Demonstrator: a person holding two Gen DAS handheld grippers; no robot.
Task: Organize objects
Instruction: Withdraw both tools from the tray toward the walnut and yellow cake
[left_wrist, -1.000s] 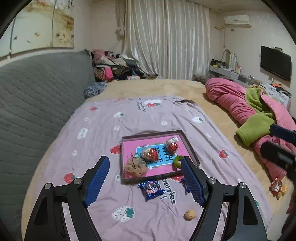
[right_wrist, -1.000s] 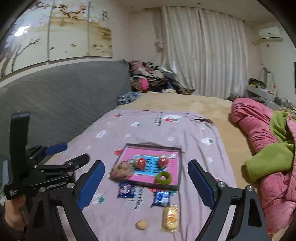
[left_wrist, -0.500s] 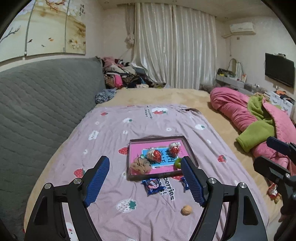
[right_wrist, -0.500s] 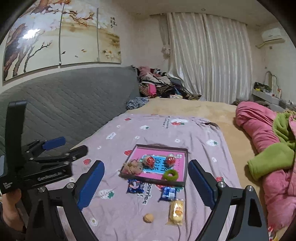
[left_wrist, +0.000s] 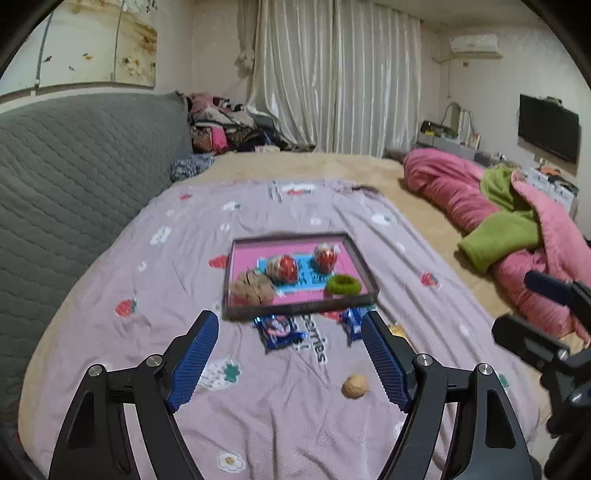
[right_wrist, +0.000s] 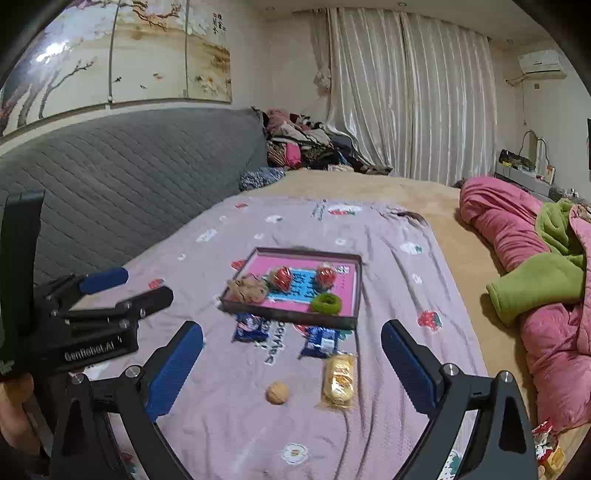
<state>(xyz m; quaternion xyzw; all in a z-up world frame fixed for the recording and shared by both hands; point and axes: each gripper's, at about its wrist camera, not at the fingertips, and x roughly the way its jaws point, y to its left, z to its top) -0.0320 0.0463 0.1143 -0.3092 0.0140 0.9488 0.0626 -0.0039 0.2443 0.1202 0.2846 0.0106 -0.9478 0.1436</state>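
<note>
Left tool (left_wrist: 288, 347) stands wide, nothing between its blue pads, above the lilac bedspread (left_wrist: 110, 332). Right tool (right_wrist: 291, 354) is also wide with nothing between its pads; its jaws have just been opening. Tray (right_wrist: 354, 291) on the bed holds two red wrapped sweets, a green ring (right_wrist: 325, 303) and a tan item. Two blue packets (right_wrist: 252, 328), a yellow packet (right_wrist: 339, 380) and a walnut (right_wrist: 277, 393) lie just before the tray.

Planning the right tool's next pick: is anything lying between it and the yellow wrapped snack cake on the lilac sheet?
Nothing visible does. The yellow wrapped snack cake lies alone on the lilac sheet ahead of the open right tool; the round walnut sits apart, to its left.
</note>
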